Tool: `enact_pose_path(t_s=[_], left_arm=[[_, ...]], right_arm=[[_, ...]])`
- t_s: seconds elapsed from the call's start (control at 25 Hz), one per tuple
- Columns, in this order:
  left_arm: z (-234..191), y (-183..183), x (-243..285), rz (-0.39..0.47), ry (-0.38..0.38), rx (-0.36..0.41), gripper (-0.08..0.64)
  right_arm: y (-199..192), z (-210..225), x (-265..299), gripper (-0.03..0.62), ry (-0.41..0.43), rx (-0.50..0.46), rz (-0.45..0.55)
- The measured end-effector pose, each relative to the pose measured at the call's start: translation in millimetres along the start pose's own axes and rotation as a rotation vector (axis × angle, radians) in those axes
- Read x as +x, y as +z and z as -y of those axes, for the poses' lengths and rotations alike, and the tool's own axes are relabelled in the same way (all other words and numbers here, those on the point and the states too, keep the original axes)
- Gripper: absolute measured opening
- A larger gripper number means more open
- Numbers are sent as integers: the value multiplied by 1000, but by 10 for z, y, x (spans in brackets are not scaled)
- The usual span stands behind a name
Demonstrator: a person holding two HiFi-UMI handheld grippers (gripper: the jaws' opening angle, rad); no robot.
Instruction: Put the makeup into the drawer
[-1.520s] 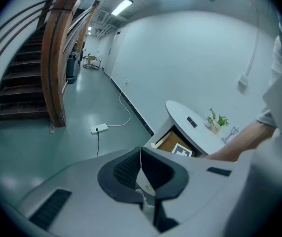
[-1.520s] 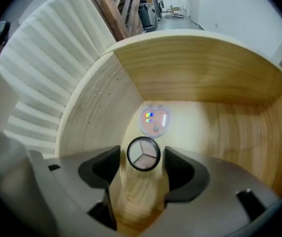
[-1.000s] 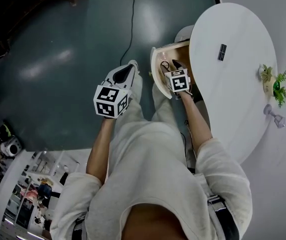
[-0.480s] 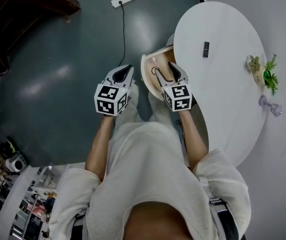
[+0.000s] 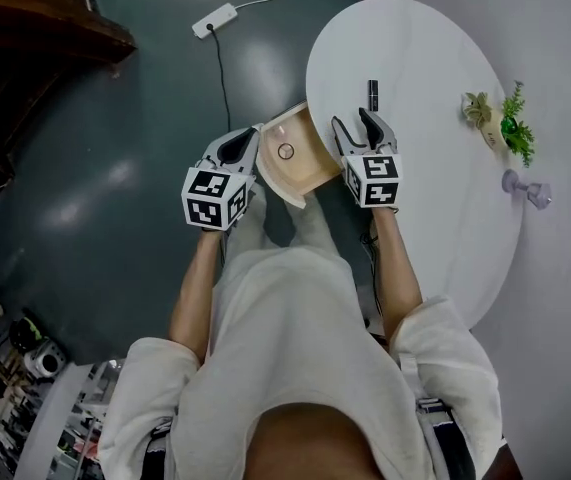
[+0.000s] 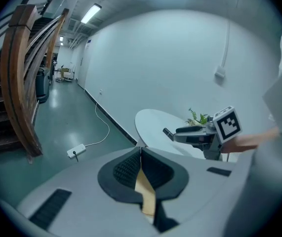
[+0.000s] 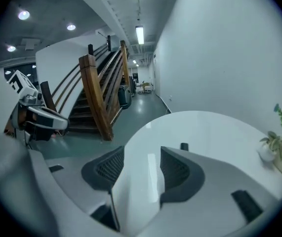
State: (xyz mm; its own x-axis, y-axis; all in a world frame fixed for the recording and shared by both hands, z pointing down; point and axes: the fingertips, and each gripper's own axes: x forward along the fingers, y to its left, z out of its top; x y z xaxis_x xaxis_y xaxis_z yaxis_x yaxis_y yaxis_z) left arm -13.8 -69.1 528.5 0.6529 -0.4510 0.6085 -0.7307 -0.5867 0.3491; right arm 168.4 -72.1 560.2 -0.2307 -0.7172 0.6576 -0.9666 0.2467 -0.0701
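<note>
The makeup (image 5: 372, 93), a small black stick, lies on the white oval bench (image 5: 435, 58), out on the open top and well apart from the potted plant (image 5: 500, 123) near the far edge. It is not in the drawer (image 5: 310, 163). The drawer is a pale wooden one with a curved front. It stands pulled out from under the bench's rim, over the dark floor (image 5: 115, 148), and a small round thing (image 5: 285, 151) lies on its bottom.

The right gripper (image 7: 143, 152) hangs over the bench with its tips pointed towards the makeup, which sits just beyond the tip of one jaw without touching it. Its jaws stand well apart and are easing closer. Only the bare white bench top shows between them, so they hold nothing.

The left gripper (image 6: 140, 152) is beside the drawer's outer side, over the floor. Its jaws are closed, the pads meeting at the tips, and they grip nothing. A strip of the drawer's pale wood shows through the narrow slit behind the pads.

A white power strip (image 5: 213, 20) with its cable lies on the floor further out, and a wooden staircase (image 6: 22, 83) rises beyond it
</note>
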Motion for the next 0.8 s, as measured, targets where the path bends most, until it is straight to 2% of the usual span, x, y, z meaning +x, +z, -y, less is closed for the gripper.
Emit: enact_pose_path(t_s=[0.16,0.28,0.6,0.8], left_arm=[[70,44,107,-2,-4,5,12],[104,50,168,-7,-6,5,12],[192,32,247,-13,-2,5,12],[203,-7,234,-14,2,1,12]], right_arm=[[-10,534,103,211,-74,27,-30],[-63,773,219,199,-93,44,-74],[-314,920,428,175,-68,69,-189],[-391,950,485,120,-74,69,-230]])
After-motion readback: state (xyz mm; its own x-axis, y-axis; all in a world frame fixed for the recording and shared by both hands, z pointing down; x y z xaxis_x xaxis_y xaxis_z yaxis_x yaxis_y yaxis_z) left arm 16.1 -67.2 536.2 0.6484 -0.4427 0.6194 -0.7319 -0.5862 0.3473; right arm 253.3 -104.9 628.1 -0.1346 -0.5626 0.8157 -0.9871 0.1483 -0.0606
